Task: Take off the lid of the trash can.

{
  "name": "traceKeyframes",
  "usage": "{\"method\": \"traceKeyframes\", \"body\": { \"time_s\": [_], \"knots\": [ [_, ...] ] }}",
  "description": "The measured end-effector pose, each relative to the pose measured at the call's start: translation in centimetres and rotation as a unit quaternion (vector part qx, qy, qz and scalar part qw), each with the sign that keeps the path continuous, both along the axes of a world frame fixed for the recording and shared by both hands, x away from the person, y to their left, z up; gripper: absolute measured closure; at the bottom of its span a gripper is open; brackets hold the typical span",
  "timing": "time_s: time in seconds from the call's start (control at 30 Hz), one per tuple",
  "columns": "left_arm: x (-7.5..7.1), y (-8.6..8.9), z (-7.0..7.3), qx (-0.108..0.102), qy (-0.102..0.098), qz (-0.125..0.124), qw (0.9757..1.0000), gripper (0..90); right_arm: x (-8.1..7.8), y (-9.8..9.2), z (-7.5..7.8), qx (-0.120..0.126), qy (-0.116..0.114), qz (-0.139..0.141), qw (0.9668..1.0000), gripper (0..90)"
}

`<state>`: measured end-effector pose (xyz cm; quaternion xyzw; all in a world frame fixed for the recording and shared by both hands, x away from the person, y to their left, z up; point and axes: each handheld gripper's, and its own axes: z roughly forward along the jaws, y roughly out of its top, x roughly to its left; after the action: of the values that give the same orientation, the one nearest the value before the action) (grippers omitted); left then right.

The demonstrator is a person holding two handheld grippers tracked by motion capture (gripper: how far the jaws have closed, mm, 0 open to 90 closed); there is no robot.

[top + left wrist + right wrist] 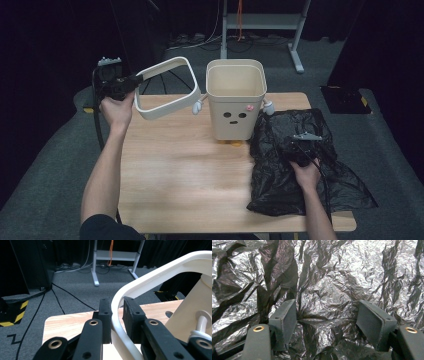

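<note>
Cream rounded-square plastic rim ring (pixel 165 88) is off the bin, held in the air over the far left corner of the light wooden surface (pixel 190 170), tilted with its far edge high. Left gripper (pixel 131 80) has it by the left side: in the left gripper view the jaws are clamped on the ring's band (pixel 117 315), one pad on the inside and one on the outside. The ring's right corner sits just beside the small white arm on the left flank of the cream plastic waste bin with a cartoon face (pixel 235 102); can't tell if they touch. The bin stands upright at the far middle of the surface, open-topped, small orange feet showing under it. Right of the bin, a crumpled black plastic bag (pixel 300 165) lies spread over the right side of the surface and hangs past the right edge. Right gripper (pixel 299 150) rests on the bag's middle, pointing down; in the right gripper view (pixel 327 320) the jaws stand wide apart on the crinkled film, nothing pinched between them.
</note>
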<state>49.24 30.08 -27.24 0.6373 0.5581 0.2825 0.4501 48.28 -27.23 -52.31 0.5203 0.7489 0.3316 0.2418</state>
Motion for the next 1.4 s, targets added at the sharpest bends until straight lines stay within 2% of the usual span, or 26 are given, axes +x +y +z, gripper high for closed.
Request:
{"method": "traceKeyframes", "body": {
  "time_s": [0.03,0.13,0.3,0.5,0.6,0.8,0.93,1.4],
  "knots": [
    [-0.3,0.1,-0.3,0.009,-0.005,0.003,0.9999,76.9,0.0,0.0,0.0,0.0,0.0,0.0,1.0,32.2],
    [-0.6,0.2,-0.6,0.018,-0.007,0.009,0.9998,76.9,0.0,0.0,0.0,0.0,0.0,0.0,1.0,32.2],
    [-1.0,0.7,-1.5,0.021,-0.004,0.014,0.9997,76.9,0.0,0.0,0.0,0.0,0.0,0.0,1.0,32.2],
    [-1.2,1.1,-2.5,0.016,0.003,0.017,0.9997,76.8,0.0,0.0,0.0,0.0,0.0,0.0,1.0,32.2],
    [-1.4,1.4,-2.9,0.022,0.005,0.021,0.9995,76.9,0.0,0.0,0.0,0.0,0.0,0.0,1.0,32.2],
    [-1.9,2.0,-4.1,0.01,0.011,0.026,0.9996,76.9,0.0,0.0,0.0,0.0,0.0,0.0,1.0,32.2],
    [-2.0,2.3,-4.7,0.011,0.014,0.029,0.9994,76.8,0.0,0.0,0.0,0.0,0.0,0.0,1.0,32.2],
    [-2.5,2.7,-8.2,0.011,0.038,0.038,0.9985,76.9,0.0,0.0,0.0,0.0,0.0,0.0,1.0,32.2]
  ]
}}
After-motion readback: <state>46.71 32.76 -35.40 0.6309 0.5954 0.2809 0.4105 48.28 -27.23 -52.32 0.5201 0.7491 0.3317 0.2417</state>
